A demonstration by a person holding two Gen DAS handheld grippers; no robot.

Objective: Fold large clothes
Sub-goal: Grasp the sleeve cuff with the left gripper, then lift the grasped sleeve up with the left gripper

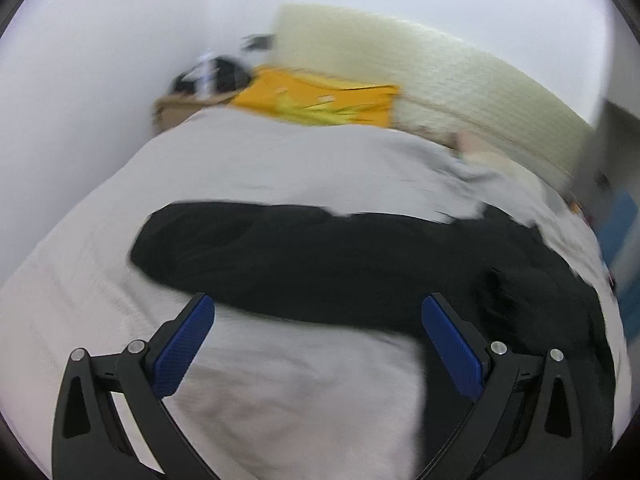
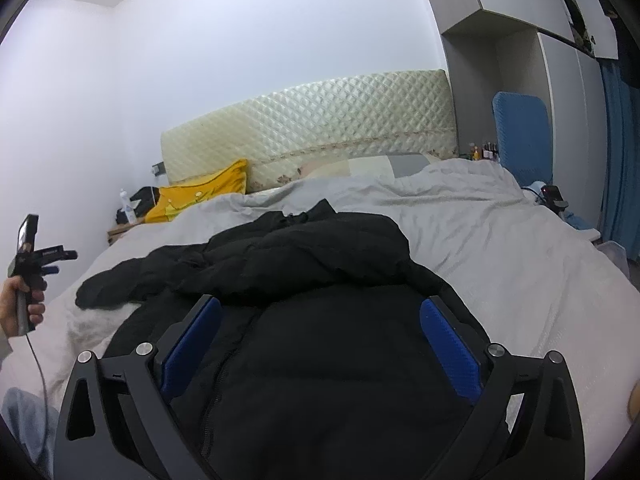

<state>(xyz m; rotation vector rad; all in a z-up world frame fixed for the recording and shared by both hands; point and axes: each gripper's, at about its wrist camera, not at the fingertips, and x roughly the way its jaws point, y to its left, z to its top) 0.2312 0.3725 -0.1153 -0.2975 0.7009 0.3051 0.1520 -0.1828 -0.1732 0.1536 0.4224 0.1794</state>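
Note:
A black padded jacket (image 2: 320, 360) lies on the bed's light grey cover (image 2: 500, 264), its zip facing up. Its upper part is bunched and folded over, and one sleeve (image 2: 108, 286) trails off to the left. My right gripper (image 2: 320, 304) hovers over the jacket's body, open, with only fabric below its blue pads (image 2: 448, 348). In the blurred left wrist view the jacket (image 1: 320, 256) stretches across the cover (image 1: 280, 380). My left gripper (image 1: 318, 304) is open just in front of its near edge, holding nothing. A hand (image 2: 24, 300) holds that gripper (image 2: 60, 262) off the bed's left side.
A yellow pillow (image 2: 200, 196) and a quilted cream headboard (image 2: 312, 128) stand at the far end. A nightstand (image 2: 124, 230) with a bottle sits by the left wall. A blue chair (image 2: 522, 136) and grey wardrobe (image 2: 520, 20) are on the right.

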